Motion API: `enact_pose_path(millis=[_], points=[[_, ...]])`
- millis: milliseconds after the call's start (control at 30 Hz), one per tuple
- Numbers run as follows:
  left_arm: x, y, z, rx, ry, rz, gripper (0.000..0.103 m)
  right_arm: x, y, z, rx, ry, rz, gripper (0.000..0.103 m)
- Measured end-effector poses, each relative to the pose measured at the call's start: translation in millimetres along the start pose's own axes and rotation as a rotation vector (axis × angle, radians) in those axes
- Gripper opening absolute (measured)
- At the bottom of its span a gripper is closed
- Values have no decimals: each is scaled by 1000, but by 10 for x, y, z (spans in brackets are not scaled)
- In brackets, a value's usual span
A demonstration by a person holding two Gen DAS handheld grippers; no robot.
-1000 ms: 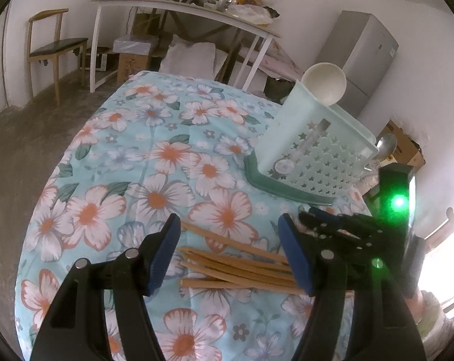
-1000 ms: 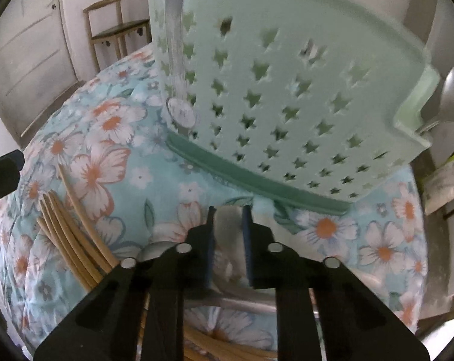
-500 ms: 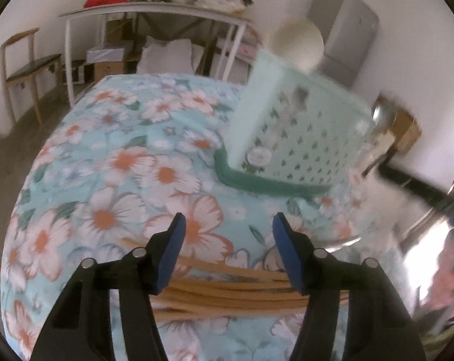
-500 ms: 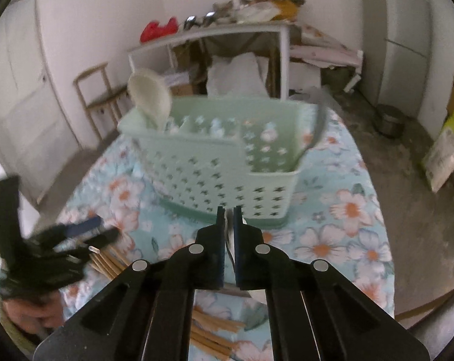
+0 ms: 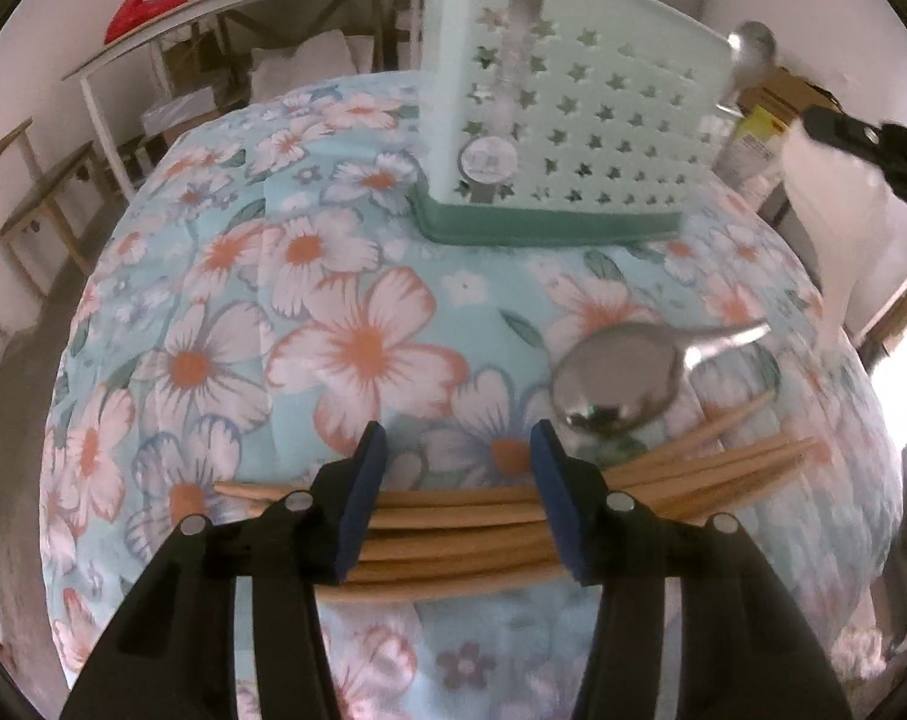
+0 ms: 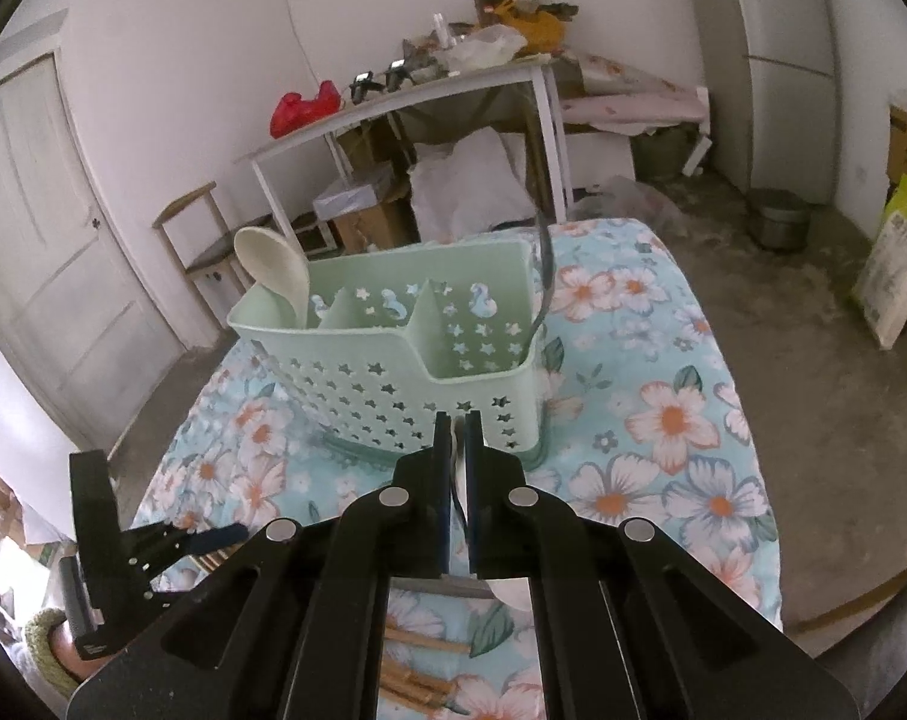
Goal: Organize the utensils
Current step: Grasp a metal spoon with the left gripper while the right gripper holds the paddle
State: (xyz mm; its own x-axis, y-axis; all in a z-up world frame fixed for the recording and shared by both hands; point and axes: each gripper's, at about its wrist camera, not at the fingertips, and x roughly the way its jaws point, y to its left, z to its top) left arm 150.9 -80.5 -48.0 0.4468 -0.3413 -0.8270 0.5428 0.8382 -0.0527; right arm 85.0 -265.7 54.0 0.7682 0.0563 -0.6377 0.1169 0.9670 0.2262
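A mint green utensil caddy (image 6: 393, 354) with star holes stands on the floral tablecloth; it also shows in the left wrist view (image 5: 573, 120). It holds a white spoon (image 6: 273, 270) on its left and a metal spoon (image 6: 543, 264) on its right. My right gripper (image 6: 458, 420) is shut on a white spoon (image 5: 831, 228), lifted above the table in front of the caddy. My left gripper (image 5: 456, 480) is open, low over a bundle of wooden chopsticks (image 5: 453, 528). A metal spoon (image 5: 615, 384) lies beside the chopsticks.
The table is covered by a blue floral cloth (image 5: 333, 330). Behind it stand a white cluttered table (image 6: 423, 96), a wooden chair (image 6: 201, 228), a door and a grey fridge (image 6: 783, 60). A pot (image 6: 777, 216) and bags sit on the floor at right.
My right gripper lifted the white spoon off the table and rose above and back from the caddy. My left gripper came down closer over the chopsticks, staying open.
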Motion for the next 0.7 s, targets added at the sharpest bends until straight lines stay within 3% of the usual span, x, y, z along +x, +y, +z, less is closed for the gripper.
enact_pose_path(millis=[167,367,567,700], points=[[-82,-85,-60,60,-19,-16,48,-30,-137,22,45,-4,24,2],[-220,-219,73,107,-126,-100,48,-144,-180,143,78,-31,93,2],[-78,-425,157,158,-105,-122,48,-257,-275,238,156,-70,214,2],[24,-506,196,160,-88,-155,48,-233,-365,233,196,-76,235,2]])
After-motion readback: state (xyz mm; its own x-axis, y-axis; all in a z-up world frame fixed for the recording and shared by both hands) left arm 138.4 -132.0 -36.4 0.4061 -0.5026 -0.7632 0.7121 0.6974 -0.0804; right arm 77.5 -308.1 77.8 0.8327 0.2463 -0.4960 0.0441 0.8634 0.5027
